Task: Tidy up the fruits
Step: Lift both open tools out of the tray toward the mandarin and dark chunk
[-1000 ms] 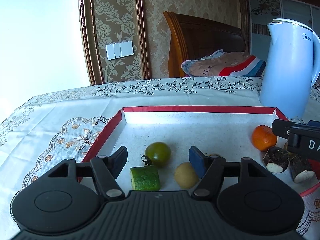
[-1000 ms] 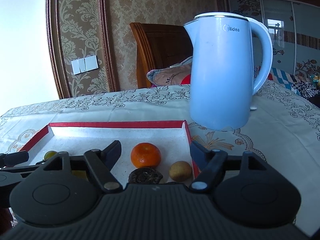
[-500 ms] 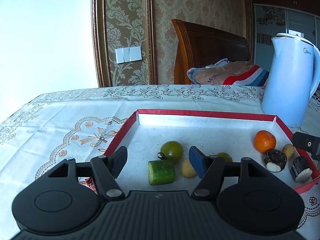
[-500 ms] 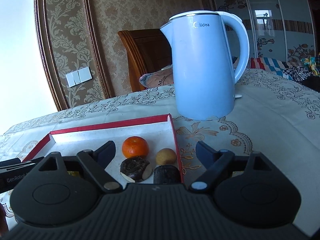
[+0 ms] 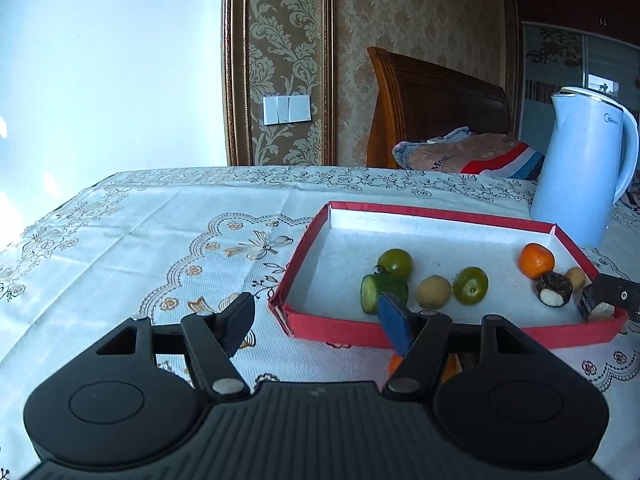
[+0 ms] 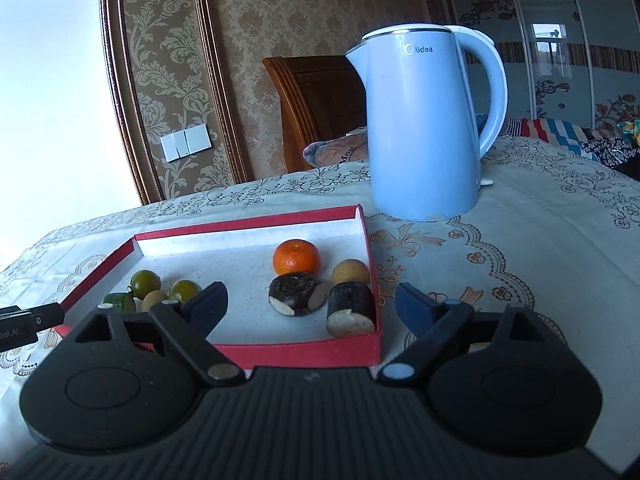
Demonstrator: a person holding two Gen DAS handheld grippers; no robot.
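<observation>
A red-rimmed tray (image 5: pixel 448 336) (image 6: pixel 248 232) holds two green tomatoes (image 5: pixel 395 263) (image 5: pixel 470 286), a cucumber piece (image 5: pixel 378 294), two tan round fruits (image 5: pixel 433 297) (image 6: pixel 350 272), an orange mandarin (image 5: pixel 536 260) (image 6: pixel 296 257) and two dark sugarcane chunks (image 6: pixel 297 294) (image 6: pixel 351 309). My left gripper (image 5: pixel 316 320) is open and empty, in front of the tray's near left corner. My right gripper (image 6: pixel 310 304) is open and empty, in front of the tray's near right corner. An orange thing (image 5: pixel 394 364) shows partly behind the left gripper's right finger.
A light blue electric kettle (image 6: pixel 428 120) (image 5: pixel 580 164) stands on the tablecloth just behind the tray's right end. The table with its embroidered cloth (image 5: pixel 160 240) stretches left and right of the tray. A wooden chair with a folded blanket (image 5: pixel 460 152) is behind the table.
Both grippers have drawn back from over the tray toward the near side and moved apart, the left one leftward and the right one rightward. Both stay open and empty.
</observation>
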